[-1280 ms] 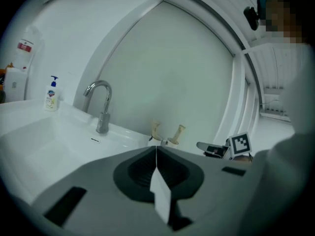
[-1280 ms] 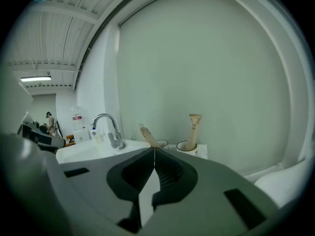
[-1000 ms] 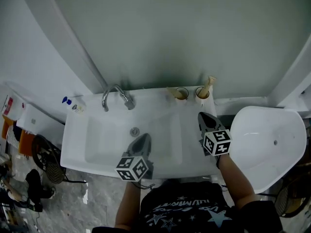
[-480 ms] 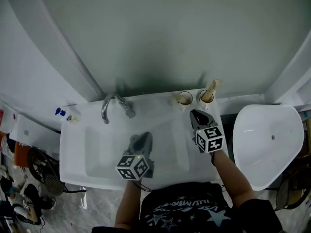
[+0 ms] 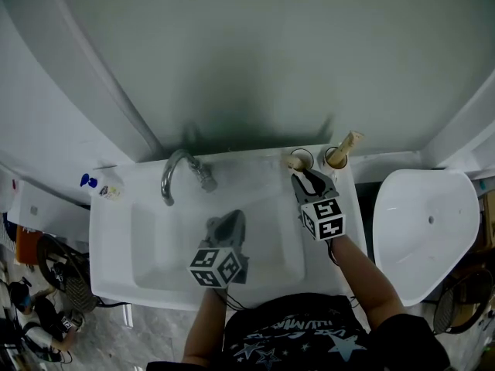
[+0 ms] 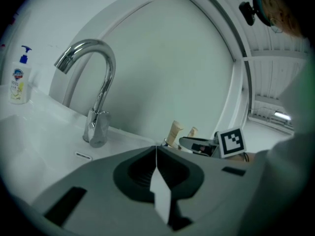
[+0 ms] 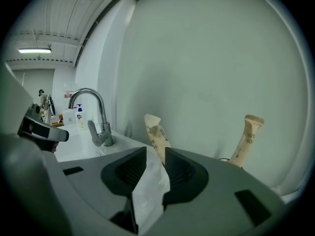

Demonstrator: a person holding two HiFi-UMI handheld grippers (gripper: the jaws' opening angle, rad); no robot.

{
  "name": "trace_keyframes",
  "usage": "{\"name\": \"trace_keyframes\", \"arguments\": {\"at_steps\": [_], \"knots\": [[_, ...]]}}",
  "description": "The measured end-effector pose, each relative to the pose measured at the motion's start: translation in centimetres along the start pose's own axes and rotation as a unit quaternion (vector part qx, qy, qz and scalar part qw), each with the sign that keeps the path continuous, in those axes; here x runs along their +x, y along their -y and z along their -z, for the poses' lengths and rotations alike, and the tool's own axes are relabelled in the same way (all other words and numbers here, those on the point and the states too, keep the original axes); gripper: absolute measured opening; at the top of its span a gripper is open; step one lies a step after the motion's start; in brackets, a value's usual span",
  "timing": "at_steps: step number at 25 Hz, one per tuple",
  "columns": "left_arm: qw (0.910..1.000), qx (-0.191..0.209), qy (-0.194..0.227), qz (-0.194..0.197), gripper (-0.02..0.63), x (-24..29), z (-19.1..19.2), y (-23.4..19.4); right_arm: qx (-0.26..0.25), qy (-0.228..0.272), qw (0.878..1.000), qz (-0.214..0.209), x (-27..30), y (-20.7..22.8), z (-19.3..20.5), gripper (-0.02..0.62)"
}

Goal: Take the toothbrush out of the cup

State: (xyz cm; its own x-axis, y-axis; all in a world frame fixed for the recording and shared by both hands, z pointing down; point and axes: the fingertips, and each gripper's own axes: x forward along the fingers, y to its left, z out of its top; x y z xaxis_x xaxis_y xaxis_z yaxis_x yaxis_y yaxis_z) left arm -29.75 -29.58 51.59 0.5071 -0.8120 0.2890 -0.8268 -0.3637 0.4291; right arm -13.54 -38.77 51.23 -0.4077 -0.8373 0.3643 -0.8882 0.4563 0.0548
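Two cups stand at the sink's back right corner, each holding a paper-wrapped toothbrush. The left cup holds the left toothbrush, the right cup the right toothbrush. My right gripper points at the left cup from just in front. Its jaws are opening, and the left toothbrush shows through the gap just beyond the tips, untouched. My left gripper hovers over the basin, shut and empty. Both toothbrushes and the right gripper show in the left gripper view.
A chrome faucet rises at the back of the white sink. A soap bottle stands on the sink's left back corner. A white toilet bowl sits to the right. The wall lies close behind the cups.
My right gripper has moved forward and left, up to the left cup, and its jaws have opened from shut. The left gripper stays shut over the basin.
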Motion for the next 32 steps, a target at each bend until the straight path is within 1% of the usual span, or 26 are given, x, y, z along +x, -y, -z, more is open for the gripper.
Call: {"name": "trace_keyframes", "arguments": {"at_steps": [2, 5, 7, 9, 12, 13, 16, 22, 26, 32], "knots": [[1.0000, -0.006, -0.005, 0.002, 0.018, 0.4, 0.2, -0.2, -0.010, -0.005, 1.000, 0.003, 0.9, -0.3, 0.1, 0.122], [0.9999, -0.005, -0.013, 0.006, 0.018, 0.7, 0.6, -0.5, -0.022, -0.006, 0.999, 0.025, 2.0, -0.3, 0.1, 0.147], [0.9999, -0.007, -0.014, 0.006, 0.018, 0.8, 0.6, -0.6, -0.017, -0.005, 0.999, 0.039, 2.5, -0.1, -0.1, 0.150], [0.9998, -0.009, -0.014, 0.005, 0.018, 0.9, 0.6, -0.6, -0.012, -0.005, 0.999, 0.044, 2.8, 0.1, -0.2, 0.150], [0.9998, -0.010, -0.016, 0.004, 0.018, 1.0, 0.6, -0.6, -0.017, -0.008, 0.998, 0.052, 3.2, 0.4, -0.3, 0.149], [0.9998, -0.010, -0.016, 0.004, 0.018, 1.1, 0.7, -0.6, -0.017, -0.009, 0.998, 0.055, 3.3, 0.5, -0.2, 0.142], [0.9998, -0.010, -0.019, 0.004, 0.018, 1.0, 1.0, -0.5, -0.019, -0.007, 0.998, 0.065, 3.3, 1.0, 0.0, 0.088], [0.9997, -0.011, -0.023, 0.000, 0.018, 0.9, 1.2, -0.7, -0.028, 0.000, 0.995, 0.094, 2.8, 1.8, -0.7, 0.033], [0.9997, -0.012, -0.022, 0.000, 0.018, 0.8, 1.3, -0.5, -0.030, 0.013, 0.994, 0.101, 2.4, 2.7, -1.3, 0.021], [0.9997, -0.001, -0.023, 0.002, 0.018, 0.6, 1.2, 0.2, -0.041, 0.051, 0.993, 0.103, 0.8, 3.5, -3.0, 0.020]]}}
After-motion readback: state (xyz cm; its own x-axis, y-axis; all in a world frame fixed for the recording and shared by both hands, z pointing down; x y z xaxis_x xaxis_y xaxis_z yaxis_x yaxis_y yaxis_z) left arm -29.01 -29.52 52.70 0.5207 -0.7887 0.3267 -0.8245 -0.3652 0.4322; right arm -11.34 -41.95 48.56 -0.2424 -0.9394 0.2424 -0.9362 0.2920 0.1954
